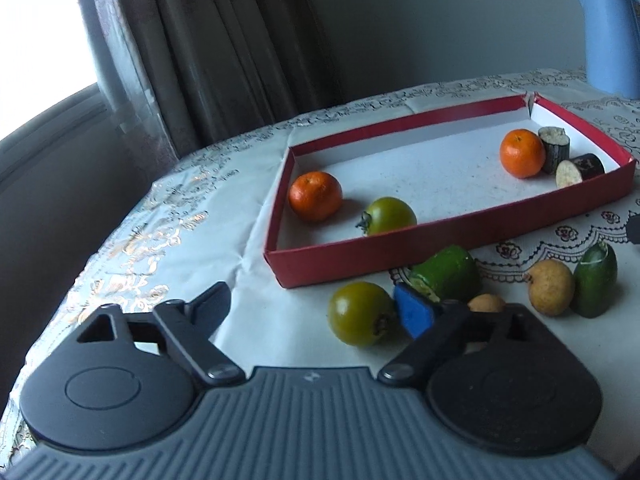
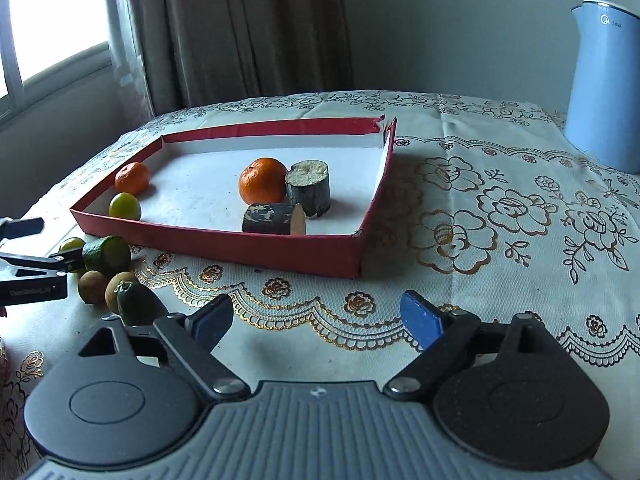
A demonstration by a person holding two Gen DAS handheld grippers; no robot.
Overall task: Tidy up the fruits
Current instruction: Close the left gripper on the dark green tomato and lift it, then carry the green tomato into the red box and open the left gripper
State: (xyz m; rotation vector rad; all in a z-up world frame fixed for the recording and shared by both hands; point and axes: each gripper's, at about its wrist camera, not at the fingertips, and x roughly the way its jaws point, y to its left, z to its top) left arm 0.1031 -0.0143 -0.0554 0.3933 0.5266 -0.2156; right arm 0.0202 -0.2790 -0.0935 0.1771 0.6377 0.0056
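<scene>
The left tongs (image 1: pixel 320 312) stand apart over the worktop (image 1: pixel 248 216), clamping nothing; a green tomato (image 1: pixel 360 314) lies just inside their blue right pad (image 1: pixel 414 314). The right tongs (image 2: pixel 316 320) also gape, empty, over bare cloth. Beyond lies the red tray (image 2: pixel 256 250) holding oranges (image 2: pixel 262 186). Farthest, the blue kettle (image 2: pixel 604 92) reads "Midea".

A tray (image 2: pixel 224 246) is sitting on the table (image 2: pixel 480 280). Inside it, one mandarin (image 2: pixel 132 178) and a tomato (image 2: pixel 125 206) are lying at the left end. Another mandarin (image 2: pixel 262 186) is sitting toward the right, touching two cut chunks (image 2: pixel 310 194). In front of the tray's left corner, more fruits (image 1: pixel 550 288) are lying together on the table. A kettle (image 2: pixel 604 100) is standing far right, behind.
</scene>
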